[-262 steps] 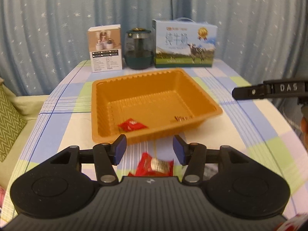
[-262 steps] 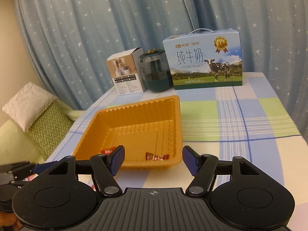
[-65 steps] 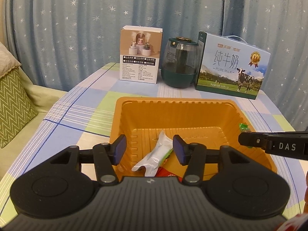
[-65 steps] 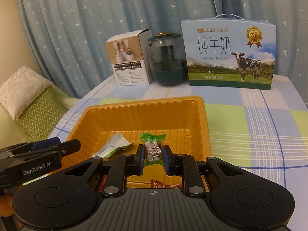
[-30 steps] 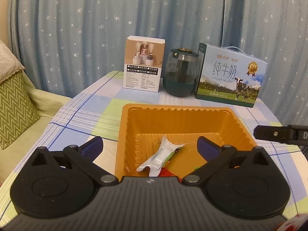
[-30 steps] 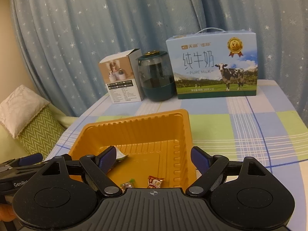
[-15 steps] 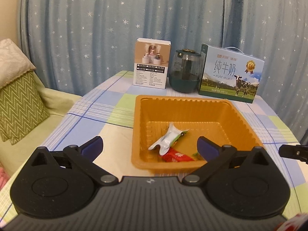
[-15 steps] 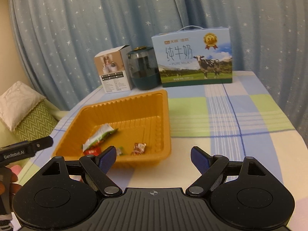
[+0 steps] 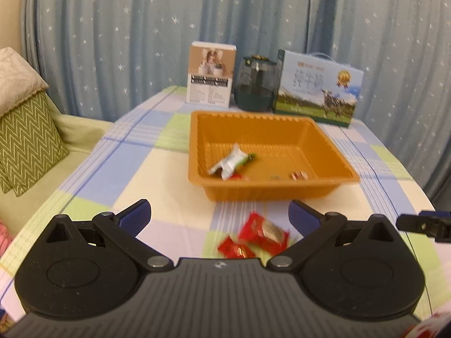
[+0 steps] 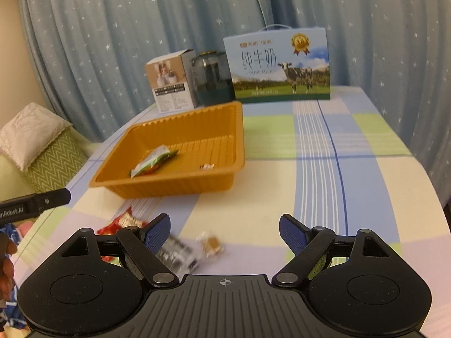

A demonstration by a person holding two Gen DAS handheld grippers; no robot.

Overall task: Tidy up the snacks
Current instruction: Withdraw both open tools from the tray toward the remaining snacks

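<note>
Both tongs released, empty, hovering over the near edge of the surface (image 9: pixel 174 225). Left tongs (image 9: pixel 219 214) spread wide over two red snack packets (image 9: pixel 255 239) lying loose on the cloth, just near of the orange tray (image 9: pixel 270 188). Right tongs (image 10: pixel 224 230) also spread wide; below them a tan wrapped candy (image 10: pixel 210 243) and a blurred dark-and-white packet (image 10: pixel 176 255), partly hidden behind the left finger (image 10: pixel 157 233).

Tray already holds a white-and-green pouch (image 9: pixel 232 164), a small wrapped candy (image 9: pixel 299 174) near its right front corner, and something red mostly hidden under the pouch.

My read: between picks, lining up for the next grab. Four or so pieces remain outside the tray.

Next move:
- left: drop onto the larger red packet, close across its short side
- right: centre on the tan candy; it sits left of the tongs' midline, so shift left first
- both: lift over the tray's near wall, then let go

Images are motion-blurred; exact packet edges unclear.
</note>
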